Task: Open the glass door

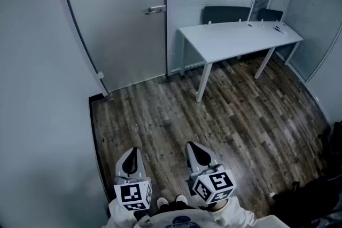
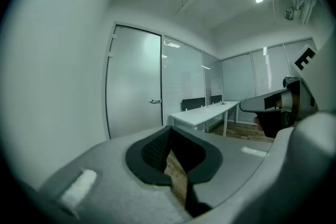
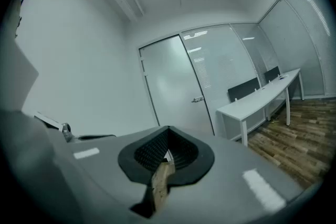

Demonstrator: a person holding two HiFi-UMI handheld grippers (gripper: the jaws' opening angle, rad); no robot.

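The frosted glass door (image 1: 123, 24) stands closed in the far left corner, with its metal lever handle (image 1: 156, 9) on its right edge. In the head view my left gripper (image 1: 131, 153) and right gripper (image 1: 196, 148) hover side by side low over the wooden floor, well short of the door. Both are shut with nothing in them. The left gripper view shows the door (image 2: 134, 86) and handle (image 2: 155, 102) far beyond my closed left gripper (image 2: 170, 139). Past my right gripper (image 3: 167, 144), the door (image 3: 170, 86) and handle (image 3: 198, 99) also show at a distance.
A white desk (image 1: 240, 37) stands right of the door, with dark chairs (image 1: 227, 13) behind it against frosted glass partitions. A plain wall (image 1: 37, 88) runs along the left. Dark bags (image 1: 320, 189) lie at the lower right. Wooden floor (image 1: 160, 115) stretches between me and the door.
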